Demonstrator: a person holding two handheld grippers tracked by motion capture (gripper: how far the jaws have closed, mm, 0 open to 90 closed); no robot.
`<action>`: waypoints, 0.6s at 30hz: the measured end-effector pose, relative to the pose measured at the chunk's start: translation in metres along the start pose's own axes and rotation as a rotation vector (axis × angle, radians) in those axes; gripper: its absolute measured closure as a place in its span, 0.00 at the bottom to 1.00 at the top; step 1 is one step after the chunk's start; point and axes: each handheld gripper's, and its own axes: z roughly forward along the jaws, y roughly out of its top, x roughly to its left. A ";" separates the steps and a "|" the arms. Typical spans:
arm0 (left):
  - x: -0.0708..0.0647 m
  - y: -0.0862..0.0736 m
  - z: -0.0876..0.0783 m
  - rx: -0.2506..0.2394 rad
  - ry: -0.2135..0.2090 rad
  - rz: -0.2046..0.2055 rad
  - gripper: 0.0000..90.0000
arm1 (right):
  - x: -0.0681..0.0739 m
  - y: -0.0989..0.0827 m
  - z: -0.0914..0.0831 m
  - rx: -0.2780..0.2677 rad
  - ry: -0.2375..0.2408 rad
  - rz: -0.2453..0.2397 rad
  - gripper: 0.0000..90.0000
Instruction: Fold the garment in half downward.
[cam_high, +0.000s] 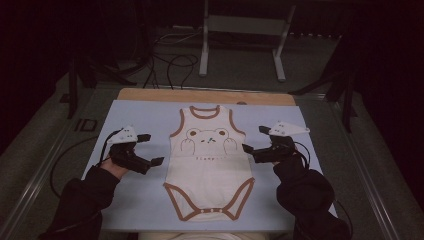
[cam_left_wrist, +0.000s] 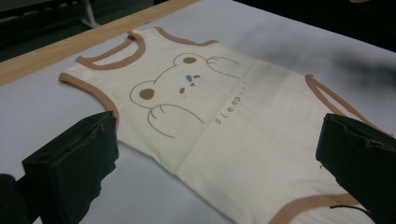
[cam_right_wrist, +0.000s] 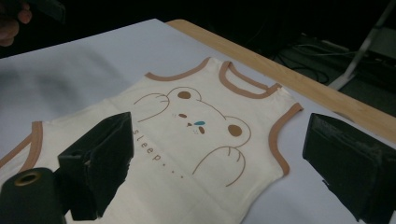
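- Bodysuit (cam_high: 210, 165) lies flat, face up, mid-mat (cam_high: 145, 115); no fold made yet.
- Our left gripper (cam_high: 150, 149) and right gripper (cam_high: 255, 140) flank it, jaws spread, grasping nothing.
- All folding remains.

Two forearms in dark sleeves, entering from the bottom of the high view and angled slightly inward. Left hand (cam_high: 116, 161) wrapped around the left gripper (cam_high: 150, 149), held low, pointing right and a little forward. Jaws spread wide, nothing between them; black fingers (cam_left_wrist: 74, 163) far apart in the left gripper view. Right hand (cam_high: 286, 161) gripping the right gripper (cam_high: 256, 140), mirrored, pointing left. Jaws likewise wide apart and empty, fingers (cam_right_wrist: 100, 158) at opposite edges of the right gripper view. Grey three-cornered plates on top of both, cables trailing back beside the wrists.
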 end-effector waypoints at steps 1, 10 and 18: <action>0.002 0.002 0.005 0.005 0.005 -0.003 0.00 | -0.001 0.000 0.003 0.002 0.003 0.009 0.10; 0.012 0.004 0.025 0.030 0.033 -0.023 0.00 | -0.008 -0.002 0.028 0.020 0.009 0.028 0.10; 0.017 0.003 0.044 0.066 0.065 -0.028 0.00 | -0.015 -0.010 0.043 0.053 -0.014 0.056 0.10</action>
